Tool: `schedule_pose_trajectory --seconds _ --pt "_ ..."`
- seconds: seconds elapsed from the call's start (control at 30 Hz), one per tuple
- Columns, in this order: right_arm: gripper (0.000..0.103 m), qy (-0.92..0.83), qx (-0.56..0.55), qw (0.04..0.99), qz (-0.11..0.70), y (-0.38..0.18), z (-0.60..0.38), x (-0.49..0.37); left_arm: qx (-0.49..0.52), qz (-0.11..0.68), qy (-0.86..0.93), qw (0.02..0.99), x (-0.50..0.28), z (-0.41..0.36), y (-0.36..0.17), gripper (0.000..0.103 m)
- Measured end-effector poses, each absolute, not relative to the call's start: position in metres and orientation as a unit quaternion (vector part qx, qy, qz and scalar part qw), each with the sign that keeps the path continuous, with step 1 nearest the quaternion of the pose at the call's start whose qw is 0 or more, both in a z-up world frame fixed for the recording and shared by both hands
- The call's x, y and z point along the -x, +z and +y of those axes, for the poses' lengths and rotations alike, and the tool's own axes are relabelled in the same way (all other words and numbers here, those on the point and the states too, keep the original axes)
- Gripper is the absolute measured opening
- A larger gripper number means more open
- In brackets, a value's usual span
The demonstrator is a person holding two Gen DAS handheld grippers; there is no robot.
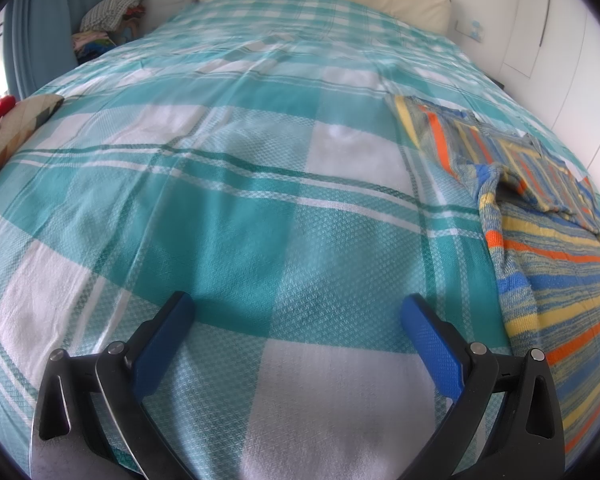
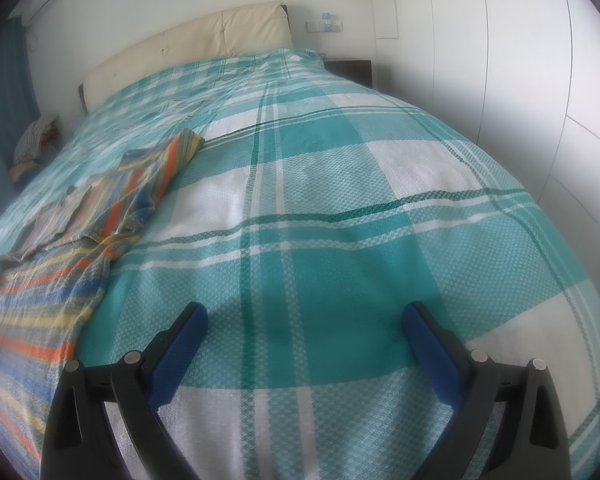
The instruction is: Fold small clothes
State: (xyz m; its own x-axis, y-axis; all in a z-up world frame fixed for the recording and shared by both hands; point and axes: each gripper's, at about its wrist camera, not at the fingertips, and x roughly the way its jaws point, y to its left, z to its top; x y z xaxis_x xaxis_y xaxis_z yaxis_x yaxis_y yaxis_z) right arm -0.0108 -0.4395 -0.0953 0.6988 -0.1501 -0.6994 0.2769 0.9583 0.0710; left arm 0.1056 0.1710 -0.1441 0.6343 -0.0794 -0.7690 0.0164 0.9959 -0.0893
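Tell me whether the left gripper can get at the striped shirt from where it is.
Probably yes. The left gripper is open over bare bedspread, and the striped shirt lies flat to its right with nothing between them.

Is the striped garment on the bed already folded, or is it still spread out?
Partly folded. The striped garment lies on the bedspread with one upper part turned over onto itself; the lower part lies flat. Neither gripper holds it.

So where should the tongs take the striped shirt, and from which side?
Probably at the shirt's long side edges, where it lies flat: left tongs from its left, right tongs from its right. Both are open, over the bedspread.
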Motion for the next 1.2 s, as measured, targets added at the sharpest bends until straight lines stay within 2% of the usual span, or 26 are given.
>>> schedule_pose_trajectory --seconds 0.3,0.5,0.6,0.77,0.83,1.0,1.03,1.07,1.1,1.13,1.17,1.2 --pt "0.097 -0.115 -0.088 0.917 0.37 -0.092 -0.439 0.01 0.048 0.425 -0.034 0.903 -0.107 0.178 -0.141 0.103" --pt "0.097 -0.075 -0.109 0.911 0.392 -0.07 -0.442 0.021 0.133 0.44 -0.133 0.878 -0.056 0.196 -0.105 0.101" --pt "0.097 -0.015 -0.128 0.906 0.403 -0.056 -0.433 0.051 0.093 0.475 -0.164 0.86 -0.011 0.179 -0.104 0.101" --pt "0.096 0.104 -0.163 0.851 0.488 -0.062 -0.389 0.105 0.023 0.523 -0.178 0.833 0.052 0.128 -0.122 0.099" --pt "0.094 0.139 -0.146 0.832 0.517 -0.066 -0.363 0.128 -0.011 0.53 -0.188 0.827 0.071 0.107 -0.123 0.091" --pt "0.074 0.178 -0.099 0.808 0.553 -0.085 -0.312 0.147 -0.073 0.549 -0.194 0.809 0.091 0.07 -0.138 0.067" --pt "0.069 0.168 -0.08 0.807 0.56 -0.093 -0.306 0.144 -0.08 0.55 -0.19 0.809 0.091 0.066 -0.14 0.059" --pt "0.057 0.155 -0.067 0.805 0.569 -0.101 -0.302 0.141 -0.081 0.551 -0.19 0.808 0.092 0.064 -0.141 0.051" --pt "0.05 0.146 -0.059 0.804 0.574 -0.106 -0.3 0.139 -0.078 0.557 -0.192 0.804 0.091 0.064 -0.142 0.028" --pt "0.027 0.139 -0.05 0.803 0.577 -0.107 -0.299 0.138 -0.068 0.564 -0.199 0.798 0.089 0.066 -0.141 0.006" --pt "0.006 0.139 -0.045 0.799 0.583 -0.105 -0.3 0.136 -0.051 0.57 -0.208 0.793 0.09 0.07 -0.14 0.007" --pt "0.006 0.148 -0.058 0.794 0.587 -0.103 -0.302 0.134 -0.033 0.572 -0.212 0.792 0.09 0.075 -0.138 0.006"
